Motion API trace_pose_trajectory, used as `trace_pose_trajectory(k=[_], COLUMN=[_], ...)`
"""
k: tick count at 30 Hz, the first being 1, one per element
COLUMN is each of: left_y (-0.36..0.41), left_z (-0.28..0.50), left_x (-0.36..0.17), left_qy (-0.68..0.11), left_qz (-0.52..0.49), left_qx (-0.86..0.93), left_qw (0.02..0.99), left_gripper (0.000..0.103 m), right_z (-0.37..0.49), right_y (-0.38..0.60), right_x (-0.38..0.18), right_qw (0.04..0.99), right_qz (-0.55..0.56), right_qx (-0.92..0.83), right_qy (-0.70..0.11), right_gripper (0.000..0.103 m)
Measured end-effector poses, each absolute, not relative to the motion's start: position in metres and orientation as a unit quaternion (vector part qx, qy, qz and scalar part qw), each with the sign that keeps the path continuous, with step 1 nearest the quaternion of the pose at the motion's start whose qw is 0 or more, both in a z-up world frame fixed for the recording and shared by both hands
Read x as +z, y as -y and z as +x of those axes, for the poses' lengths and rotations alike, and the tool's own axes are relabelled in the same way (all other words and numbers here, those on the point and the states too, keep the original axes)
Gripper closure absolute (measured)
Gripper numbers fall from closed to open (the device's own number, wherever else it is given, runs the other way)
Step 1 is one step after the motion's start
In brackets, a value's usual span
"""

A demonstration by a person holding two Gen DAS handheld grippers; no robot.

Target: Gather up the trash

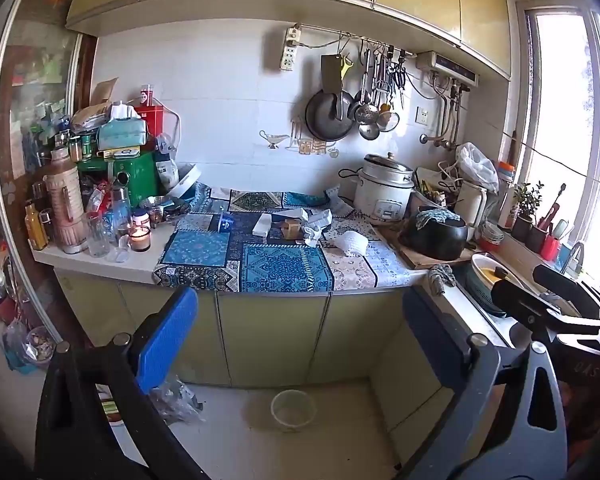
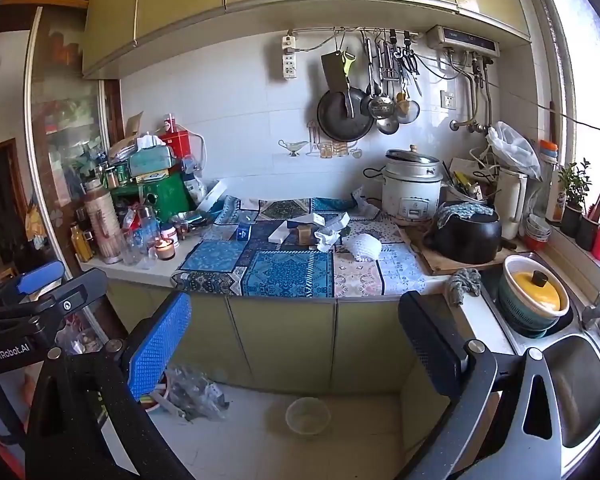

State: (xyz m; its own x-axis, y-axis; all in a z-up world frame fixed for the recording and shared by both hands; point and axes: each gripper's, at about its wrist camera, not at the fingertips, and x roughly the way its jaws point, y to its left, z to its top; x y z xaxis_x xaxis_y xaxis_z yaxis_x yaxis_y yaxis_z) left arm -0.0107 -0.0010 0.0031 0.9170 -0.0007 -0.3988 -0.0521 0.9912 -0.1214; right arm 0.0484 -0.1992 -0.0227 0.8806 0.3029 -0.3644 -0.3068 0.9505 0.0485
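Observation:
Trash lies on the patterned cloth (image 1: 284, 268) that covers the counter: a crumpled white paper (image 1: 314, 230) (image 2: 326, 238), a white foam net (image 1: 352, 242) (image 2: 364, 247), a flat white box (image 1: 264, 224) (image 2: 278, 234) and a small blue carton (image 1: 225, 224) (image 2: 242, 233). On the floor below stand a clear plastic bowl (image 1: 293, 409) (image 2: 308, 416) and a crumpled plastic bag (image 1: 178, 398) (image 2: 196, 392). My left gripper (image 1: 300, 340) (image 2: 60, 284) and my right gripper (image 2: 296, 344) (image 1: 540, 292) hang side by side in front of the cabinet doors. Both are wide open with nothing between their pads, well short of the counter.
A lit candle (image 1: 140, 237) burns among jars and bottles at the counter's left end. A rice cooker (image 1: 384, 192) and a black pot (image 1: 436, 236) on a board stand at the right. The sink (image 2: 580, 380) holds a yellow-lidded pot (image 2: 536, 292). Pans and utensils hang on the wall.

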Motion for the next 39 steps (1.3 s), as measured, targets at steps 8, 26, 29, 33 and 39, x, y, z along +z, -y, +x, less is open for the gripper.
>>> trace_pose_trajectory(k=[8, 26, 29, 33, 39], left_y=[-0.001, 0.002, 0.004, 0.004, 0.005], left_z=[-0.010, -0.003, -0.002, -0.002, -0.001], left_x=[0.001, 0.003, 0.003, 0.002, 0.003], left_qy=[-0.203, -0.207, -0.207, -0.207, -0.206], left_qz=[-0.066, -0.066, -0.066, -0.065, -0.064], left_qx=[0.011, 0.010, 0.010, 0.011, 0.010], left_qw=[0.977, 0.976, 0.976, 0.976, 0.976], left_gripper=[0.000, 0.000, 0.000, 0.000, 0.000], right_z=[0.049, 0.057, 0.058, 0.058, 0.065], right_y=[0.202, 0.209, 0.210, 0.210, 0.210], right_x=[-0.023, -0.019, -0.019, -0.018, -0.015], right_qw=[0.969, 0.968, 0.968, 0.968, 0.968], right_qz=[-0.003, -0.001, -0.001, 0.000, 0.002], right_qx=[0.159, 0.167, 0.167, 0.168, 0.170], right_qy=[-0.188, -0.185, -0.186, -0.186, -0.186], right_gripper=[0.000, 0.000, 0.000, 0.000, 0.000])
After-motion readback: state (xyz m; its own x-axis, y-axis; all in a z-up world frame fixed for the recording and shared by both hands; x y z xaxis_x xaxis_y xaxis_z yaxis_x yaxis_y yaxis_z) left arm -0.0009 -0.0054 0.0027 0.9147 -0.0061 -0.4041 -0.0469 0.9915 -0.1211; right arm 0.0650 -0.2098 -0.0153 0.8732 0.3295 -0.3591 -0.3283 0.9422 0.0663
